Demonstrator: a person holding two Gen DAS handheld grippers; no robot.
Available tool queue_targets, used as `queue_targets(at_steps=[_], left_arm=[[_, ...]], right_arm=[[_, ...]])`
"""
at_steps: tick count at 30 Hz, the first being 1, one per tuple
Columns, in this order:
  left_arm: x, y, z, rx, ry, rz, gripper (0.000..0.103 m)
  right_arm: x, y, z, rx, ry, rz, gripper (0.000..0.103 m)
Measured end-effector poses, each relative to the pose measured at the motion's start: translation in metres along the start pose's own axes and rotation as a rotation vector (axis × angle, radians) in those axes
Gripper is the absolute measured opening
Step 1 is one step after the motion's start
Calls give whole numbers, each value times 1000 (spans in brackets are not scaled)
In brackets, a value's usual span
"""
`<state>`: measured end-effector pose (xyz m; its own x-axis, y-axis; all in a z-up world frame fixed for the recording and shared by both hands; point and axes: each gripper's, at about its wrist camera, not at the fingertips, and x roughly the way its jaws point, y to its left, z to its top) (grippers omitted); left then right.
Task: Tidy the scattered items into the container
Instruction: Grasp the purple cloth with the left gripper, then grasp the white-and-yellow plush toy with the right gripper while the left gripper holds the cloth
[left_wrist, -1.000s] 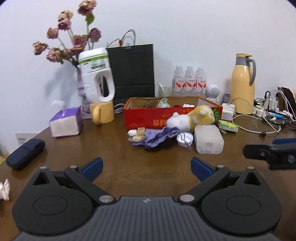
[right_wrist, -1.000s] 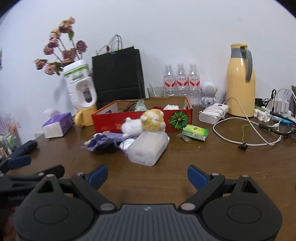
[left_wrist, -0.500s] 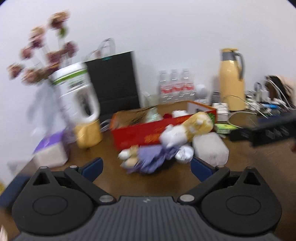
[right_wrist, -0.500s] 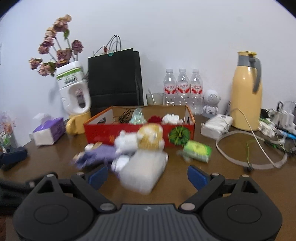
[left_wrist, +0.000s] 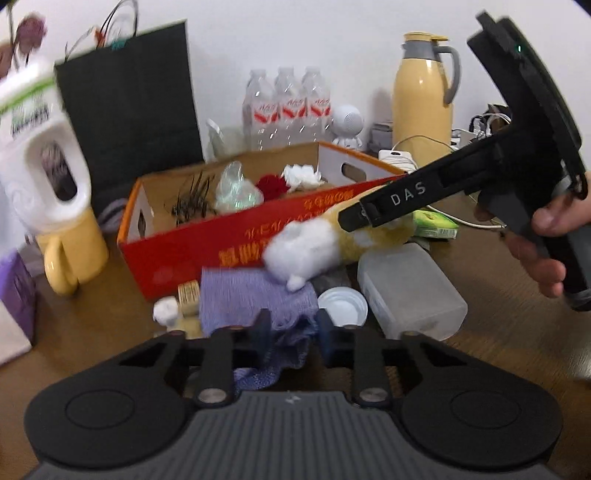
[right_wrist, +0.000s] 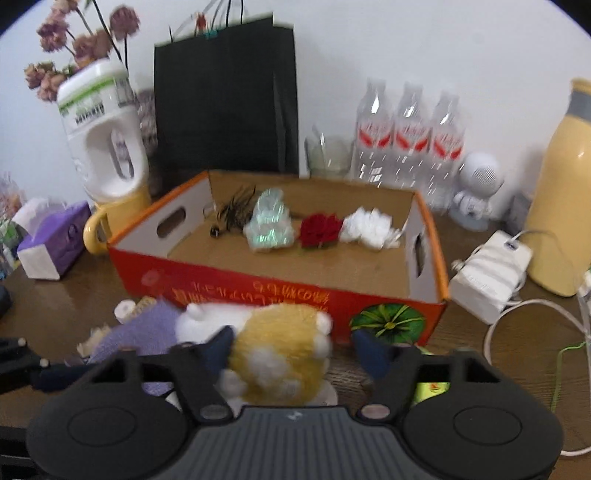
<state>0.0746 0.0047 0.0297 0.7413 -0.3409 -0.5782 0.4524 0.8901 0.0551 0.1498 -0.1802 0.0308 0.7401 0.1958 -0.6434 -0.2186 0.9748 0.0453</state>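
Beside the red box (right_wrist: 280, 295) on the desk (left_wrist: 517, 295), the left gripper (left_wrist: 292, 334) is closing on the limp purple cloth (left_wrist: 255, 295). The right gripper (right_wrist: 291, 350) is closing around the soft, light plush toy (right_wrist: 280, 350); its body looks best to grip.

Motion blur softens both views. In the left view the jug (left_wrist: 40, 155) and flowers (left_wrist: 31, 27) are smeared and cut off at the left edge. The right claw (left_wrist: 354, 221) covers part of the plush (left_wrist: 306, 247), whose face cannot be made out. The cloth (left_wrist: 255, 295) disappears under the left claw (left_wrist: 293, 332). In the right view the flask (right_wrist: 565, 192) is cut by the right edge, the box (right_wrist: 277, 291) lettering is unreadable, and the green packet (right_wrist: 432, 391) is mostly hidden.
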Motion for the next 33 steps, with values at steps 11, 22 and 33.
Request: queue_targets(at_steps=[11, 22, 33], left_arm=[[-49, -7, 29, -45, -187, 99, 9], [-155, -45, 26, -88, -422, 264, 9], [-168, -90, -48, -122, -308, 226, 9]], right_arm=[[-48, 16, -3, -43, -205, -77, 44], [-176, 29, -74, 11, -475, -170, 43], [-200, 37, -161, 5, -456, -192, 13]])
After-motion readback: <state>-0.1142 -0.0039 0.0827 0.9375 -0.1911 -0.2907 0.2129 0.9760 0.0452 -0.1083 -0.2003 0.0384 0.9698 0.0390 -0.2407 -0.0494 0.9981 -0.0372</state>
